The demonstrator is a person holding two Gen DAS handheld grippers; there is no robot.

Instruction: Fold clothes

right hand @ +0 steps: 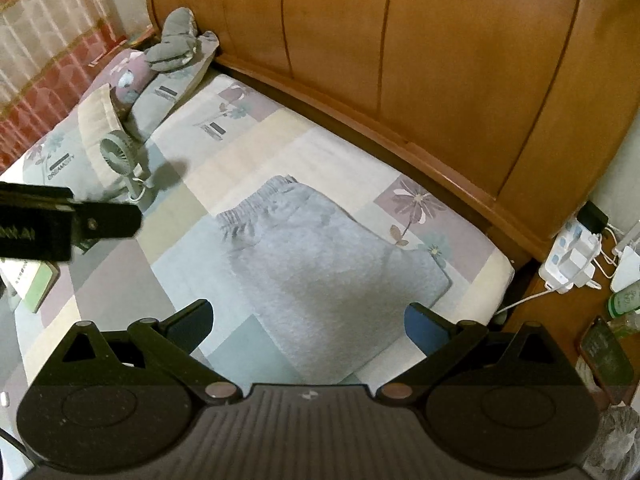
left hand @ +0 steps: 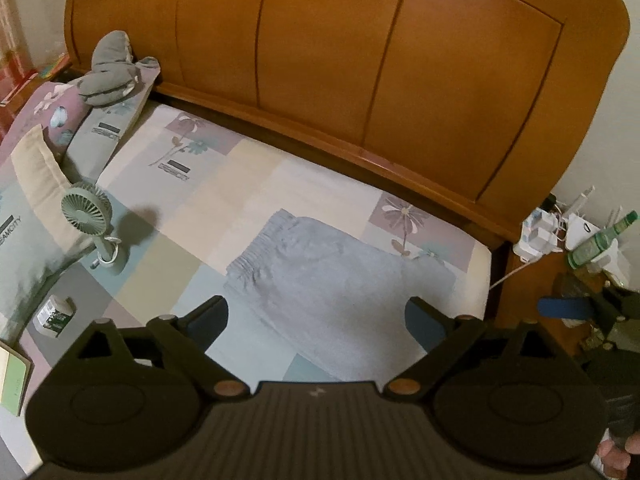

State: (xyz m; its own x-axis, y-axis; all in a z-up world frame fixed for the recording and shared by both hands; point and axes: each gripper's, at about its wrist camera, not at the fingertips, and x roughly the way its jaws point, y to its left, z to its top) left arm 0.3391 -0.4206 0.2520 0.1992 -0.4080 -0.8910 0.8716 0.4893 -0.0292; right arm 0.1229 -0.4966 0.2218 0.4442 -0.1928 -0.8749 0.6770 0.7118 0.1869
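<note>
- On the patchwork bedsheet, just below the wooden headboard, the grey garment lies flat as a compact folded shape; in the left wrist view it sits at centre and extends toward 4 o'clock
- Its elastic waistband faces 10 o'clock in both views; the opposite end reaches the mattress edge near the bedside table at 3 o'clock
- Left gripper: jaws stand wide apart with nothing between them, and the pads are clear of the cloth
- Right gripper: jaws likewise spread to full width, empty, hovering above the near edge of the garment
- The left gripper also appears in the right wrist view at 9 o'clock, well apart from the garment
- Judgement on progress: the garment appears to be trousers or shorts already doubled over, with edges roughly aligned and the surface mostly smooth, so at least one fold looks complete
- Judgement on remaining work: a further fold, waistband end to the far end, may still be required to reach a compact packet; whether this is intended cannot be told
- No other loose clothing awaiting folding is visible on the sheet; the grey item at 11 o'clock rests on the pillows and its kind cannot be told
- A small green fan stands at 9 o'clock, well apart from the garment and outside the working area
</note>
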